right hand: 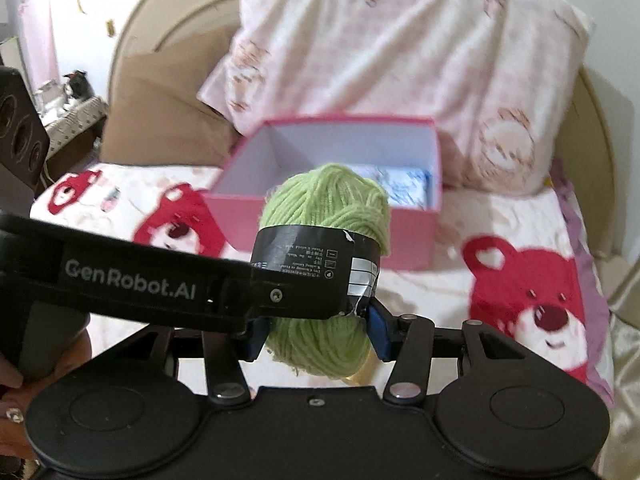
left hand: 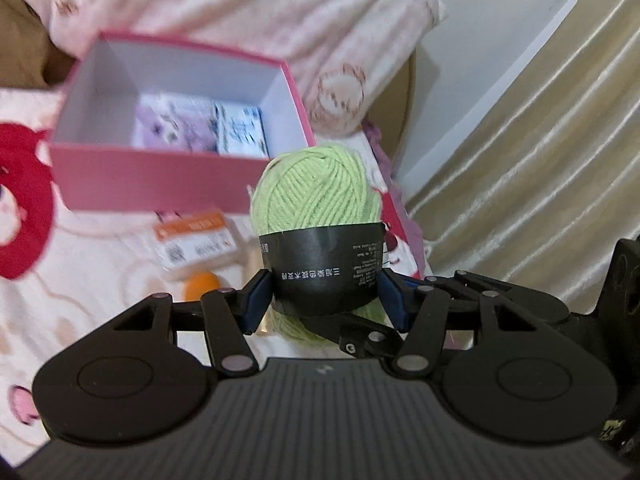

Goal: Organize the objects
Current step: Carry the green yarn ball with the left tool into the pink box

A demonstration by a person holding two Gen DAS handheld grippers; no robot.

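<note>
A light green yarn ball (left hand: 316, 196) with a black paper band is held between the blue pads of my left gripper (left hand: 322, 300), above the bed. The same yarn ball (right hand: 326, 208) shows in the right wrist view between the pads of my right gripper (right hand: 318, 332); both grippers are shut on it, and the left gripper's finger crosses in front from the left. A pink box (left hand: 160, 184) with a white inside stands open behind the yarn and holds a purple pack (left hand: 174, 126) and a blue-white pack (left hand: 240, 130). The box also shows in the right wrist view (right hand: 412, 236).
A white-orange small box (left hand: 196, 244) and an orange ball (left hand: 202, 282) lie on the bear-print blanket (right hand: 520, 280) in front of the pink box. A pink-white pillow (right hand: 400, 48) and a brown cushion (right hand: 160, 120) lean on the headboard. A curtain (left hand: 540, 160) hangs at the right.
</note>
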